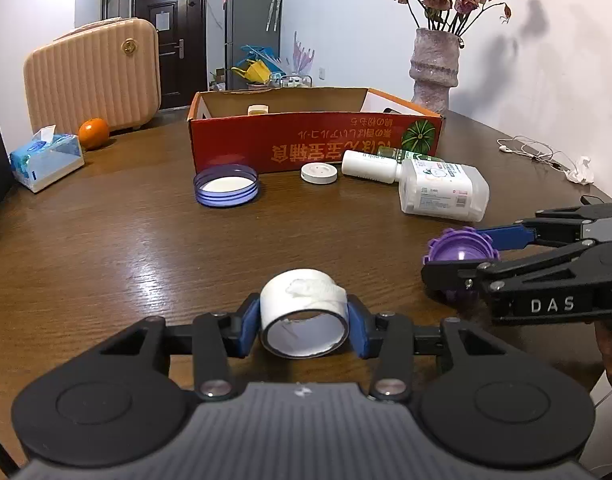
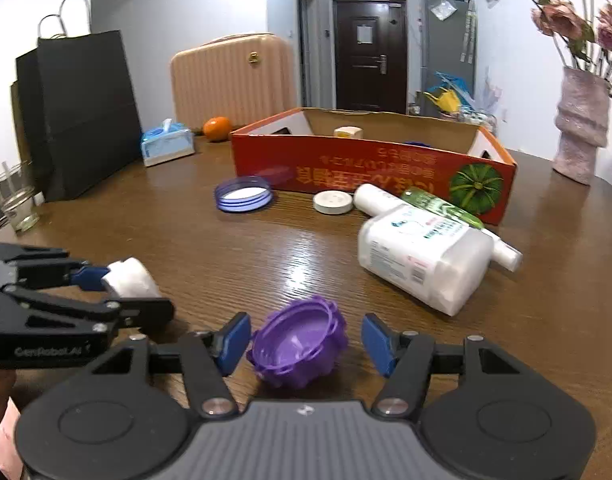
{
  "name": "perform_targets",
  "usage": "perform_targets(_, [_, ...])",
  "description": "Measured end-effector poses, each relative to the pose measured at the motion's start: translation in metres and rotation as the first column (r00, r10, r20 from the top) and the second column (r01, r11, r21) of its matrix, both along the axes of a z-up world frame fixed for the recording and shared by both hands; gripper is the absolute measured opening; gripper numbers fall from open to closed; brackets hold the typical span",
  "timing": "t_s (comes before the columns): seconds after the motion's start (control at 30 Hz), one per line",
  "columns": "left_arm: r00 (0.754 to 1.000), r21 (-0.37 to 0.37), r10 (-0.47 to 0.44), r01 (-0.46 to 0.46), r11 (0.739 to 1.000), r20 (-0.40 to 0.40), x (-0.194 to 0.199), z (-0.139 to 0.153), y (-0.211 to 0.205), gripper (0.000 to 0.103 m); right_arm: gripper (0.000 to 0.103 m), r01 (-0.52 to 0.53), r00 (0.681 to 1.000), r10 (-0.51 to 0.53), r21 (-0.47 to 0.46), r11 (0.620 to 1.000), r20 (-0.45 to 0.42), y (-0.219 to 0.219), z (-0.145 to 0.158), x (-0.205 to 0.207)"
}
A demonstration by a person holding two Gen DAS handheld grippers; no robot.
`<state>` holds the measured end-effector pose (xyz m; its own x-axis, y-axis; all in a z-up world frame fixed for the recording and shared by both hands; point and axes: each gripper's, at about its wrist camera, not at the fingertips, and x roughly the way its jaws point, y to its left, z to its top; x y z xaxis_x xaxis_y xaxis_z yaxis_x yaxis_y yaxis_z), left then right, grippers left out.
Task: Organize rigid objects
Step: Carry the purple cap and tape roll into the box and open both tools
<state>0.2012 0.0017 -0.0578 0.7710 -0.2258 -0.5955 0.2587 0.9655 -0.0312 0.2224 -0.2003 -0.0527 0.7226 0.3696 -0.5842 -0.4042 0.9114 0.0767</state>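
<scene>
My left gripper (image 1: pixel 303 326) is shut on a white roll of tape (image 1: pixel 303 312), both blue pads against its sides, low over the wooden table (image 1: pixel 125 248). The roll also shows in the right wrist view (image 2: pixel 131 278). My right gripper (image 2: pixel 306 340) is open around a purple ridged cap (image 2: pixel 299 342); the left pad touches it, the right pad stands apart. The cap shows in the left wrist view (image 1: pixel 462 250). A red cardboard box (image 1: pixel 314 140) stands open at the back.
In front of the box lie a blue lid (image 1: pixel 226 185), a white round disc (image 1: pixel 319 173), a white bottle (image 1: pixel 372 166), a green bottle (image 2: pixel 442 206) and a large clear jug (image 1: pixel 444 190). Tissue pack (image 1: pixel 45 160), orange (image 1: pixel 93 133), suitcase (image 1: pixel 93 76), vase (image 1: pixel 434 68), earphone cable (image 1: pixel 538 152), glass (image 2: pixel 17 200), black bag (image 2: pixel 77 116).
</scene>
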Motion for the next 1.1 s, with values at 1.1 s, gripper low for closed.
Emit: perform_targets(1.1, [0.964,0.045,0.023,-0.011,0.999,-0.265,0.38,0.051,0.004,0.046,0.02,0.118,0.95,-0.062,0.168,0.979,-0.307,0.011,0.049,0.404])
